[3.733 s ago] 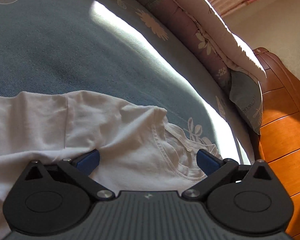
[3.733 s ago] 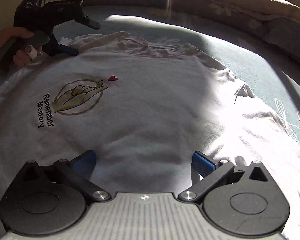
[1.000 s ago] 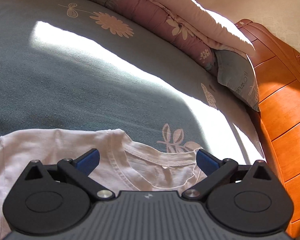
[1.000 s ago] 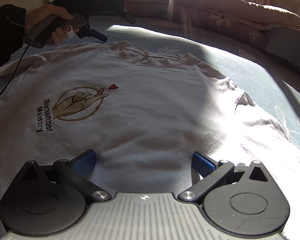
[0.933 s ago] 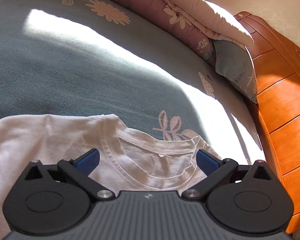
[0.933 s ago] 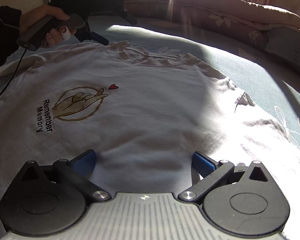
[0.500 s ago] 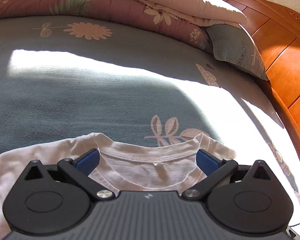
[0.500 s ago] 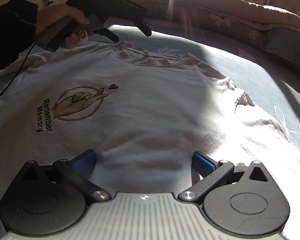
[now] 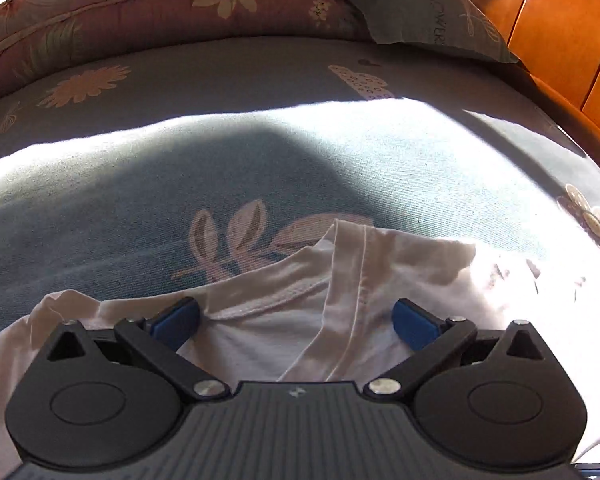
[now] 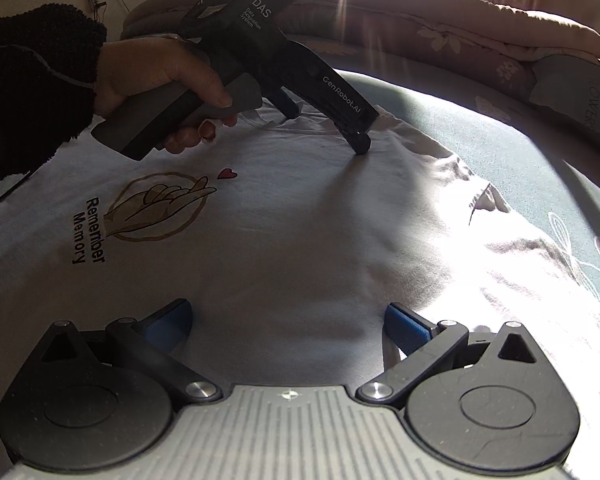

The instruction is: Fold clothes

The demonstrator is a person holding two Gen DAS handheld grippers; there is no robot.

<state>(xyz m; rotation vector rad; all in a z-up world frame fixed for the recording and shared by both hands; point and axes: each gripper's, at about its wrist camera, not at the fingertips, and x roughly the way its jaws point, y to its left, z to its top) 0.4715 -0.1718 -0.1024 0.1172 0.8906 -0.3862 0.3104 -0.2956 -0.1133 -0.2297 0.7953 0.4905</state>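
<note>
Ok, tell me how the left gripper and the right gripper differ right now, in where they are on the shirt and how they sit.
The left gripper is at the collar of the white T-shirt; the right gripper is at the hem end. The left gripper has one finger tipped down onto the fabric beside the neckline; the right gripper lies low over flat, smooth cloth. Shared: both have their jaws wide open, with blue pads, and neither grips anything.
</note>
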